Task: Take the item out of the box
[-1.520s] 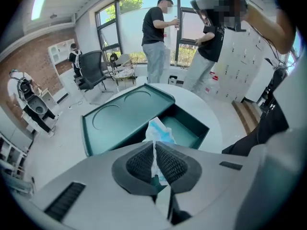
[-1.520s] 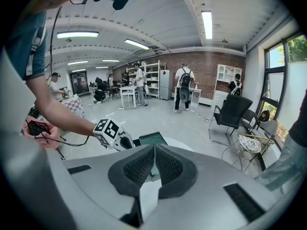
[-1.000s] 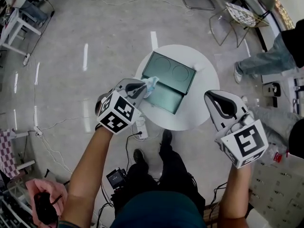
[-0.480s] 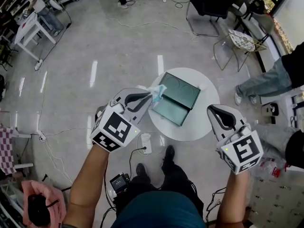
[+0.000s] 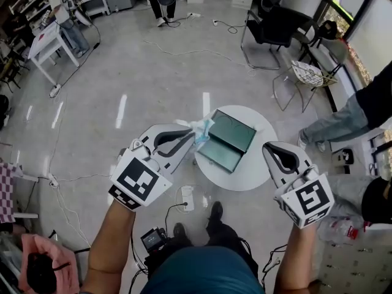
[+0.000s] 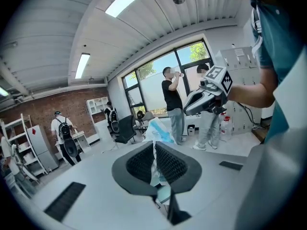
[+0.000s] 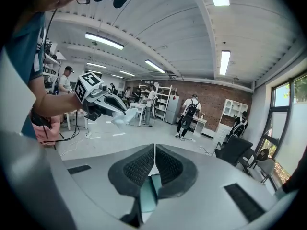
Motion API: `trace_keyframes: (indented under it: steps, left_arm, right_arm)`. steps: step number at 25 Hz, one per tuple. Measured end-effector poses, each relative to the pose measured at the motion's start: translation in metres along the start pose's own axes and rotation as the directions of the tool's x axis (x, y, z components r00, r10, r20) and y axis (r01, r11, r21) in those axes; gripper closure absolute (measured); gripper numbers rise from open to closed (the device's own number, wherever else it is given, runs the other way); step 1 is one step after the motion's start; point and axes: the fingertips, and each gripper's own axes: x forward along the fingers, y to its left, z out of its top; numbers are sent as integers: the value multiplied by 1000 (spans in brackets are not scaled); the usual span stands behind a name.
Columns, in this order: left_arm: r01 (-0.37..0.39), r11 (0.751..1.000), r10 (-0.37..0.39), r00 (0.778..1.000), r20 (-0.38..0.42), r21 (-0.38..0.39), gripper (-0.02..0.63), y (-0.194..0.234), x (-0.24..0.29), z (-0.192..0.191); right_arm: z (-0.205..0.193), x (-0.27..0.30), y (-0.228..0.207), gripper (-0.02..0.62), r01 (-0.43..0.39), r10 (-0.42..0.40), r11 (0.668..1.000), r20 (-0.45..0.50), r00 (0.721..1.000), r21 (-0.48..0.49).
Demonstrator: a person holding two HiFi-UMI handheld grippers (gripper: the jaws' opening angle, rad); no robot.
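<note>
A dark green box [image 5: 228,141] lies open on a small round white table [image 5: 257,173], with nothing showing in its two halves. My left gripper [image 5: 193,137] is raised over the table's left edge, shut on a crumpled white and light-blue packet [image 5: 200,128]. In the left gripper view the packet [image 6: 157,131] sticks out from between the closed pads. My right gripper [image 5: 270,147] hangs over the table's right side, shut and holding nothing; its pads [image 7: 144,164] meet with no gap. Each gripper view shows the other gripper [image 6: 206,96] [image 7: 101,101] in the air.
A person in jeans [image 5: 343,118] stands right of the table. A wire chair [image 5: 303,78] and a black office chair [image 5: 278,29] stand behind it. A power strip [image 5: 187,196] and cables lie on the floor near my feet. More people and shelving stand far back left.
My left gripper has risen with the packet, up and away from the open box. The right gripper has risen a little too and stays shut. The table looks smaller and farther below.
</note>
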Motion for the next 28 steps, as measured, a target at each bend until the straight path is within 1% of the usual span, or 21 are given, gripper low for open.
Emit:
trace_keyframes:
  steps: [2, 5, 8, 10, 13, 16, 22, 28]
  left_arm:
    - [-7, 1000, 7, 1000, 17, 7, 574, -3, -10, 10]
    - [-16, 999, 15, 999, 42, 28, 574, -9, -30, 26]
    - [-18, 999, 14, 997, 80, 49, 574, -16, -51, 42]
    - [-21, 998, 16, 995, 95, 57, 574, -21, -63, 47]
    - [-30, 995, 19, 993, 114, 91, 574, -26, -77, 56]
    - [-40, 993, 26, 992, 127, 110, 574, -29, -88, 63]
    - [-55, 991, 37, 989, 146, 122, 574, -36, -107, 69]
    - [-61, 990, 42, 987, 152, 124, 574, -36, -113, 71]
  right_arm:
    - [11, -4, 5, 555, 3, -3, 1000, -6, 1000, -6]
    - [31, -14, 15, 555, 1, 0, 999, 10, 1000, -37]
    - [49, -23, 26, 555, -3, 6, 997, 38, 999, -79]
    - [57, -27, 35, 555, -12, 21, 994, 76, 997, -110]
    - [67, -33, 43, 555, -12, 27, 990, 105, 994, -144]
    - [78, -39, 48, 555, -5, 24, 986, 110, 994, -166]
    - [93, -50, 61, 555, -4, 31, 977, 121, 992, -214]
    - [102, -52, 66, 555, -7, 36, 973, 121, 992, -229]
